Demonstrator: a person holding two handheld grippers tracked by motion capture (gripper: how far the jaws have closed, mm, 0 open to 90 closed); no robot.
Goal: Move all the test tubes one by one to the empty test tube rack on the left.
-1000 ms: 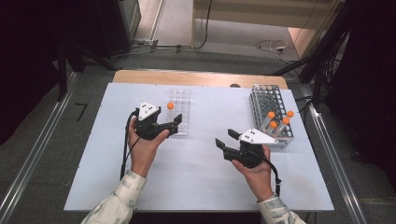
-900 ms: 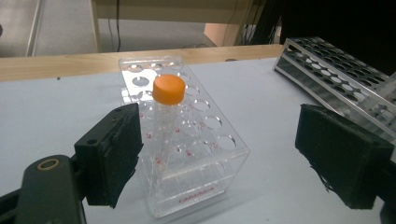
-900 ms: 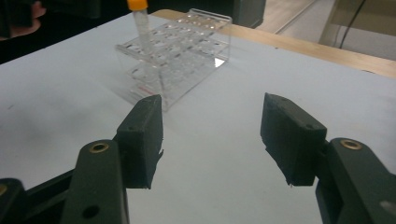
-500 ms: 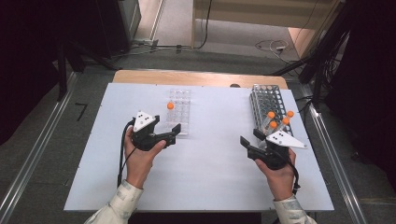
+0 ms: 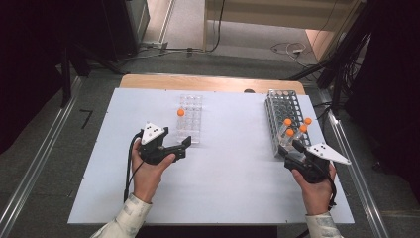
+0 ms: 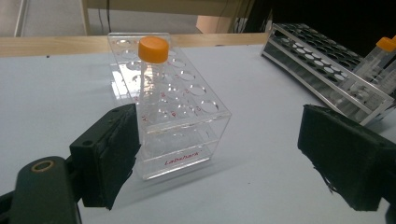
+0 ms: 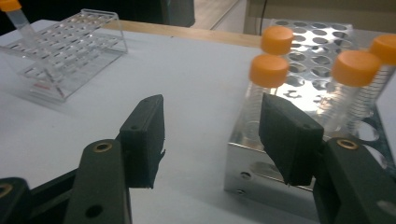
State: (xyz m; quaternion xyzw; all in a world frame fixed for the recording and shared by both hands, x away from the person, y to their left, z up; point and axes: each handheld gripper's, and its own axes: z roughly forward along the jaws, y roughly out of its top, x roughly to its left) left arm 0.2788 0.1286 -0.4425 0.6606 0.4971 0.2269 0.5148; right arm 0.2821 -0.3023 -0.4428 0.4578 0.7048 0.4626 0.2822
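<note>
Four orange-capped tubes stand in the metal rack by your right tool, jaws wide, empty; your left tool, equally wide, faces the clear rack.

A clear plastic tube with an orange cap is cut off by the right gripper view's top-left corner, while the rightmost orange-capped tube in the metal tube rack runs off the right edge (graduations blurred).

Even overhead light; table bright, surroundings dark at 9 and 3 o'clock. Near jaws blurred, faint shadows.
</note>
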